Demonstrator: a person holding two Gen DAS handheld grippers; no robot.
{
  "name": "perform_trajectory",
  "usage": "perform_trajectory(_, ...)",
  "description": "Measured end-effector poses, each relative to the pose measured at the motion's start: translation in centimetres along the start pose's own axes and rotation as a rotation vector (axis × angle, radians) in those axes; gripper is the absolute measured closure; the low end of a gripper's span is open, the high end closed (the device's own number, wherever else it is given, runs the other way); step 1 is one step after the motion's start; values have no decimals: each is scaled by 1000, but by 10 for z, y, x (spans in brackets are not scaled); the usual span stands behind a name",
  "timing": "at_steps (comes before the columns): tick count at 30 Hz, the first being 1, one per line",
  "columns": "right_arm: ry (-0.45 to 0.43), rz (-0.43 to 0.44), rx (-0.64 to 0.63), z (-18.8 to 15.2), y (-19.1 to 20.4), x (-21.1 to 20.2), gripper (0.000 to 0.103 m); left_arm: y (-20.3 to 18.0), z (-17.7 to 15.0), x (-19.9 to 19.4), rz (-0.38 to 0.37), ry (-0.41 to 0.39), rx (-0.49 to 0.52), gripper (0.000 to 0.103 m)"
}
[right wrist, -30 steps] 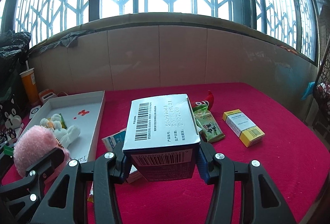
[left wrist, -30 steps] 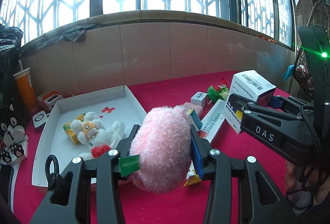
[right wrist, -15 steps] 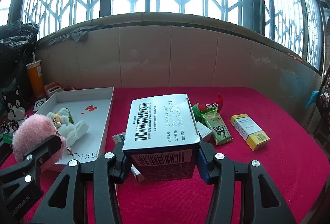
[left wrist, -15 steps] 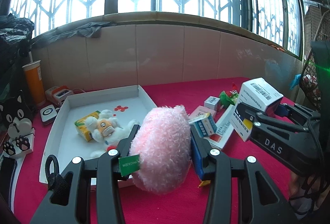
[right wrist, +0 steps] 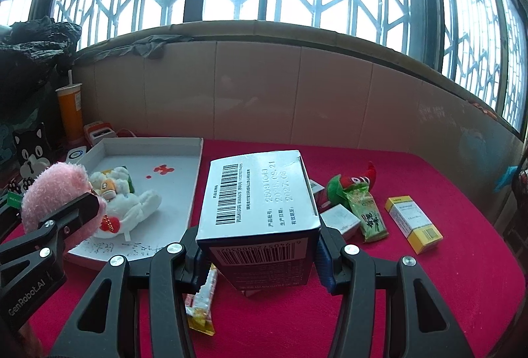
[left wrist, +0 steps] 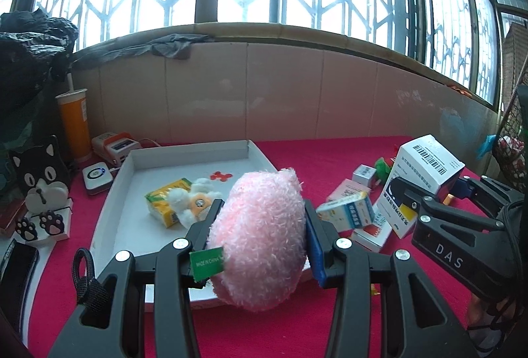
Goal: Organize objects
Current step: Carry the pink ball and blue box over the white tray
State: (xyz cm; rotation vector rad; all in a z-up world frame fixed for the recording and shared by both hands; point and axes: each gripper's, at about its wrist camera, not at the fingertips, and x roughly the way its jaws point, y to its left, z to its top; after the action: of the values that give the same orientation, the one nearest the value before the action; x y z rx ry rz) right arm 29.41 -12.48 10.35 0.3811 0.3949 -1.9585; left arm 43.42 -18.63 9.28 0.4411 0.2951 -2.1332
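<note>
Two loads at once: my left gripper (left wrist: 260, 236) pinches the pink plush (left wrist: 259, 236), my right gripper (right wrist: 259, 254) clamps the barcoded box (right wrist: 260, 203), both carried above the counter (right wrist: 412, 292) near the white tray (left wrist: 125, 193), likely their destination.

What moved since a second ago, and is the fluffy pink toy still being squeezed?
Both grippers swung leftward toward the white tray. The left gripper still squeezes the pink plush toy; the right gripper still clamps the barcode box. Nothing was released, and the tray's things stayed put.
</note>
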Motion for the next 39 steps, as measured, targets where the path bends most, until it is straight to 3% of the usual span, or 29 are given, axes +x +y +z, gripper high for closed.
perform_trajectory(13,12,86,-47,21,33,12,47,37,18,6,67,5,-53,59)
perform_trajectory(23,96,161,-41,46,53,42,47,69,42,24,107,19,-79,59)
perform_trajectory(28,164,189,-25,55,60,64,47,92,51,44,140,51,-109,59)
perform_trajectory(35,253,225,-35,65,79,101,47,118,68,81,109,123,-152,59)
perform_trajectory(39,298,255,-84,69,99,128,47,125,74,102,135,155,-128,59)
